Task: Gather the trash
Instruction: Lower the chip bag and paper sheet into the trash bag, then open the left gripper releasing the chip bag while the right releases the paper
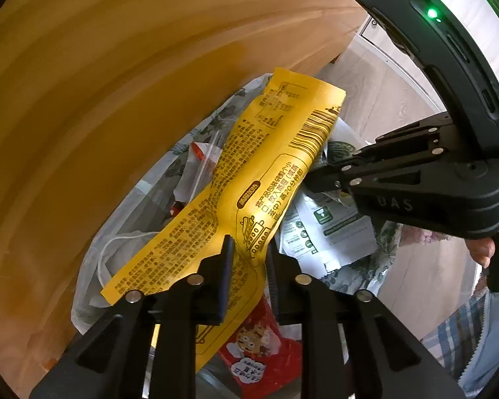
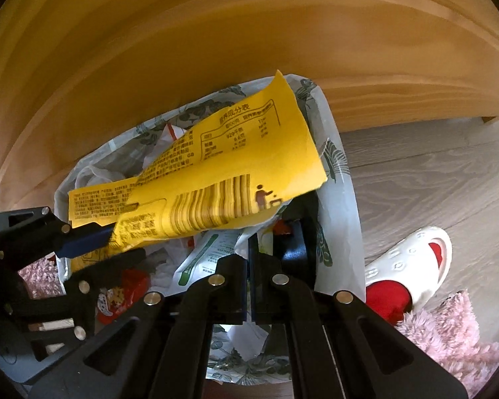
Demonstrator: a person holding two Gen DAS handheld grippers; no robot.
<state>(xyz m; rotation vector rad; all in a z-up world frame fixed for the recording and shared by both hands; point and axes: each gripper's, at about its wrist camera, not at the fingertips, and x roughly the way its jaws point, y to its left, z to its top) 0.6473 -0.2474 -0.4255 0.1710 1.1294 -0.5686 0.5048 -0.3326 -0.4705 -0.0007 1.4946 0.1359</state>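
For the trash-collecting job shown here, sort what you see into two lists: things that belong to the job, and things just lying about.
Belongs to the job:
- yellow wrapper, between the left hand-held gripper fingers
- trash bag with printed pattern
- red snack packet and white packaging in the bag

Just lying about:
- white slipper
- pink fluffy fabric
- wooden furniture

Left wrist view: sits behind own jaws, looks steeply down into bin [image 1: 123,232], close above it. Right wrist view: looks straight down onto same bin [image 2: 336,199], equally near. Shared: bin, yellow wrapper [image 1: 249,173] [image 2: 236,166] over bin, wood panel behind bin. Each view catches other gripper beside bin.
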